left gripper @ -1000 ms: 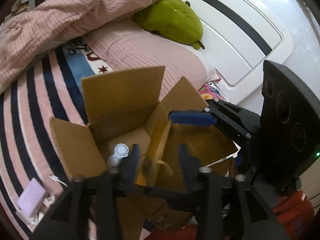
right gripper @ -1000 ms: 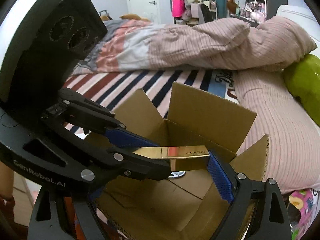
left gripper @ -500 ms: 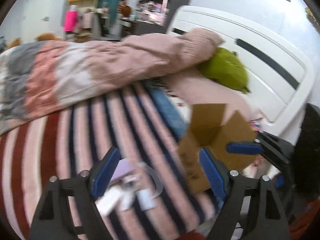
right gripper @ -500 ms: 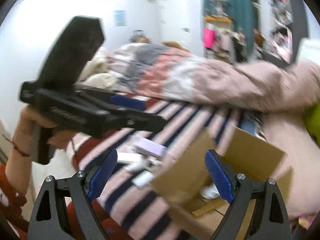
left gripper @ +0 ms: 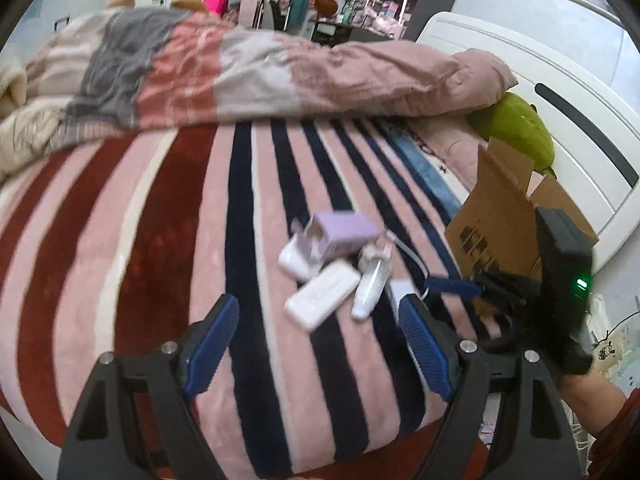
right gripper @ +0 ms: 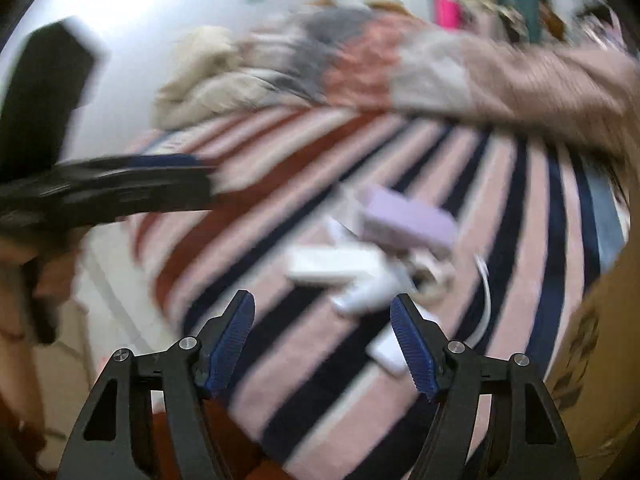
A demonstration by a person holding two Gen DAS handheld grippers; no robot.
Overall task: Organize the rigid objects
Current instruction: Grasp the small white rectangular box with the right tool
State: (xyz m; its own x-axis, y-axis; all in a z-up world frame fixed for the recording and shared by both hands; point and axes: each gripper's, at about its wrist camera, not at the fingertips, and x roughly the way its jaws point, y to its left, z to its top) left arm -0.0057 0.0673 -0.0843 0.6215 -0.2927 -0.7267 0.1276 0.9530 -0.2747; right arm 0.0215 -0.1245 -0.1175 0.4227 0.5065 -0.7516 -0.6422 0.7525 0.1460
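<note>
A small pile of rigid things lies on the striped blanket: a lilac box, a white flat case, a white tube and a white charger with cable. The pile also shows, blurred, in the right wrist view, with the lilac box and white case. The open cardboard box stands at the right. My left gripper is open and empty, short of the pile. My right gripper is open and empty, near the pile, and shows in the left wrist view.
A rumpled pink and grey duvet lies across the back of the bed. A green plush sits by the white headboard. Shelves and furniture stand behind. The bed edge is at the bottom.
Both grippers left the cardboard box and swung left toward the pile. The gold bar held a second ago is no longer between the fingers; both grippers opened.
</note>
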